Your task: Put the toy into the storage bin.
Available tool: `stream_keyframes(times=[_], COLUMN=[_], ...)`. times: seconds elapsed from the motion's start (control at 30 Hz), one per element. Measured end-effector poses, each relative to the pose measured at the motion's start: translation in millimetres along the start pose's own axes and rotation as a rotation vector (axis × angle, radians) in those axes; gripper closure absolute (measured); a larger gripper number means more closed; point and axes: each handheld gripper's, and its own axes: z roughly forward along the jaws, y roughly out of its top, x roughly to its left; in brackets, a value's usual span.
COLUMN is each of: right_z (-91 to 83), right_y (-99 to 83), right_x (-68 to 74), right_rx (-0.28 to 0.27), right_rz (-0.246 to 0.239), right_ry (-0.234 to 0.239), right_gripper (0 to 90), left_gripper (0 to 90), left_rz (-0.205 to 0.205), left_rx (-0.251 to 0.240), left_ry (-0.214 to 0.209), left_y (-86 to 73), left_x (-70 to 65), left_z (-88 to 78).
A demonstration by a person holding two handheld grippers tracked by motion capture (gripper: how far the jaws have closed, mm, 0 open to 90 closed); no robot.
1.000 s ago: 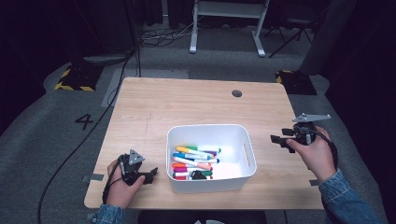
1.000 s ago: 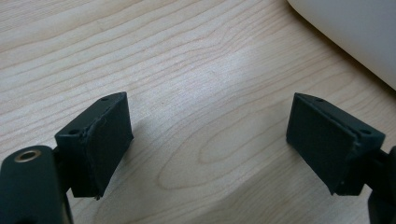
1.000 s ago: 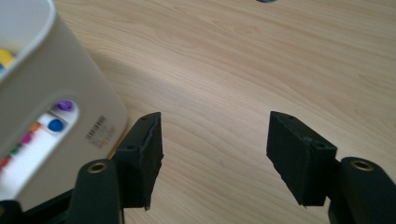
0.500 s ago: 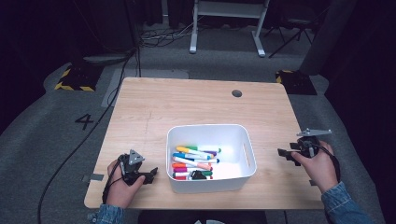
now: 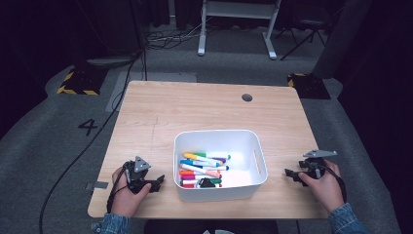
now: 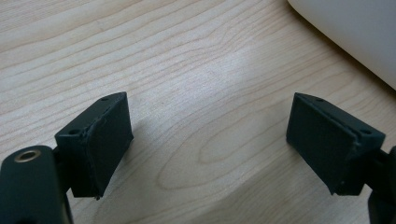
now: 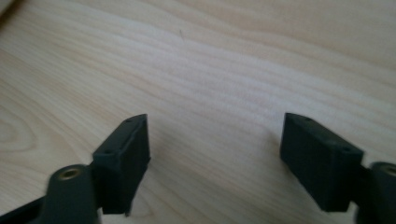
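Two grippers, left gripper (image 5: 158, 183), right gripper (image 5: 290, 174), jaws apart, flanking marker bin (image 5: 253, 141)

R gripper (image 5: 294, 174) dropped from up in the air, beside the white bin's (image 5: 253, 183) far R corner, down to the table (image 5: 195, 109) near the bin's near R corner, pulling back toward the person w/ the hand. Jaws sat wide apart, close over the wood.

A wooden table (image 5: 195, 112) carries a white bin (image 5: 220, 141) of markers
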Motion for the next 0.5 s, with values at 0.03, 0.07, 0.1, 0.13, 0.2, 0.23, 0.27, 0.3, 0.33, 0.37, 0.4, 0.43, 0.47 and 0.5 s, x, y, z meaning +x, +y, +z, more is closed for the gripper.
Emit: stream_keyframes(times=[0.03,0.07,0.1,0.13,0.2,0.23,0.27,0.3,0.33,0.37,0.4,0.43,0.47,0.5], right_z=[4.4,9.3,11.8,12.0,12.2,12.3,12.2,12.3,12.3,12.3,12.4,12.5,12.4,12.4], right_y=[-3.3,-6.8,-7.0,-7.1,-7.0,-7.0,-7.0,-7.0,-7.0,-7.0,-7.1,-7.1,-7.0,-7.0], right_x=[0.1,1.0,1.7,2.5,2.4,2.4,2.4,2.5,2.4,2.5,2.4,2.6,2.4,2.3], right_rx=[-0.041,-0.093,-0.099,-0.102,-0.094,-0.094,-0.094,-0.094,-0.095,-0.096,-0.096,-0.097,-0.096,-0.095], right_rz=[-0.016,-0.006,-0.005,-0.009,-0.020,-0.020,-0.020,-0.020,-0.021,-0.020,-0.022,-0.023,-0.023,-0.024], right_ry=[-0.014,-0.021,-0.019,-0.016,-0.008,-0.009,-0.008,-0.009,-0.009,-0.009,-0.009,-0.009,-0.009,-0.010], right_gripper=[9.1,3.0,1.8,1.1,0.0,0.0,0.0,0.0,0.0,0.0,0.0,0.0,0.0,0.0], left_gripper=[14.4,14.4,14.4,14.4,14.3,14.3,14.3,14.3,14.3,14.3,14.3,14.3,14.4,14.3], left_rz=[0.000,0.000,0.001,0.001,-0.001,-0.001,-0.001,0.000,0.000,0.000,0.000,-0.001,0.000,-0.001], left_rx=[0.000,0.000,0.004,0.007,0.008,0.008,0.008,0.008,0.008,0.008,0.008,0.008,0.008,0.005], left_ry=[0.000,0.000,-0.005,-0.003,-0.004,-0.004,-0.004,-0.004,-0.004,-0.004,-0.004,-0.004,-0.004,-0.001], left_y=[0.0,0.0,0.1,0.3,0.2,0.2,0.2,0.2,0.2,0.2,0.2,0.2,0.2,0.1], left_x=[0.0,0.0,0.2,0.1,-0.2,-0.2,-0.2,-0.2,-0.2,-0.2,-0.2,-0.2,-0.2,-0.5], left_z=[0.0,0.0,-0.2,-0.4,-0.4,-0.4,-0.4,-0.3,-0.4,-0.4,-0.4,-0.3,-0.3,-0.1])
